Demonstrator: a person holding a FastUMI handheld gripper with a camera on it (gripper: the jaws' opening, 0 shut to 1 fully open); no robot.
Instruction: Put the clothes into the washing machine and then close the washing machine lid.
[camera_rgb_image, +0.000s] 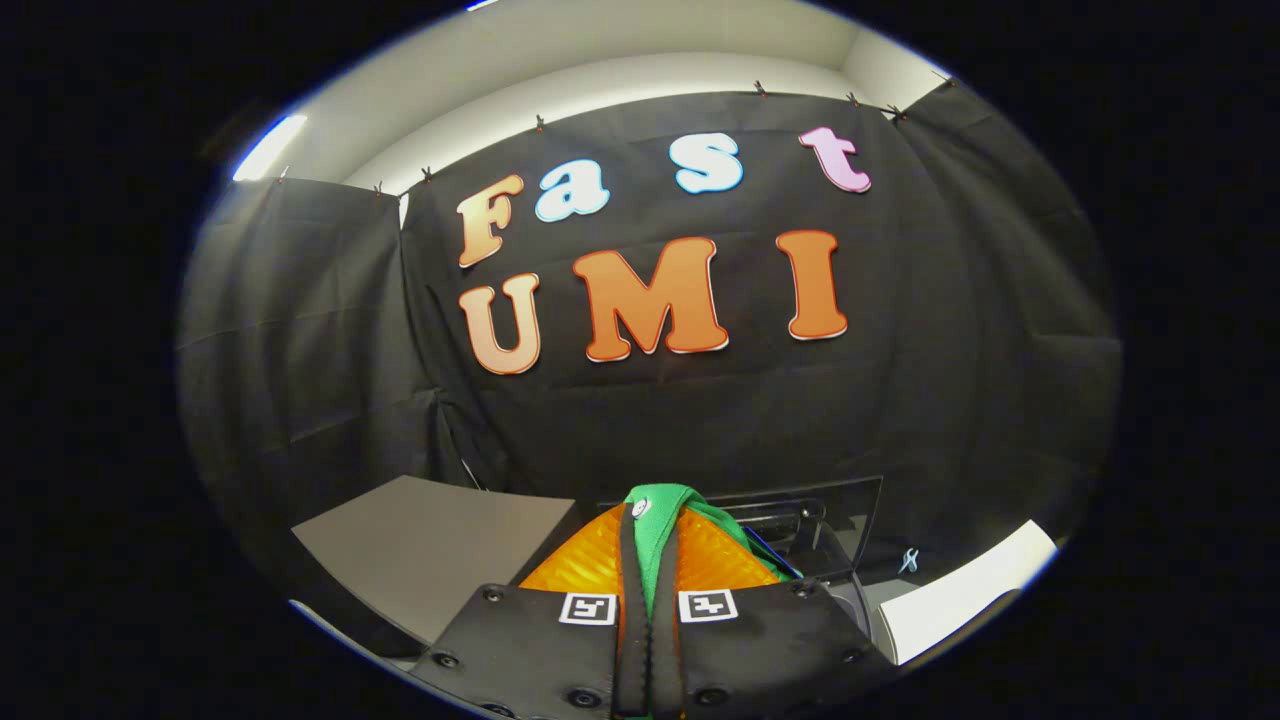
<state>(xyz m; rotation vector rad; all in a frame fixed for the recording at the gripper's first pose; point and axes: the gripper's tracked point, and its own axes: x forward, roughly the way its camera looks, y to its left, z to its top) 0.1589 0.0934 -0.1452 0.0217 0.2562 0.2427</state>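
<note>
We see a bright green garment (655, 530) pinched between the fingers of the gripper (650, 600). At ten o'clock of it lies a plain grey board (430, 550); at three o'clock, a white surface (960, 595). The curtain (300, 380) is black, unpatterned.

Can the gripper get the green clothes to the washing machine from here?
Probably yes: the gripper is shut on the green cloth, and the washing machine sits just beyond the fingers, nothing visible between.

garment (660, 525) between tool (650, 590) fingers, washing machine (800, 520) beyond
</note>
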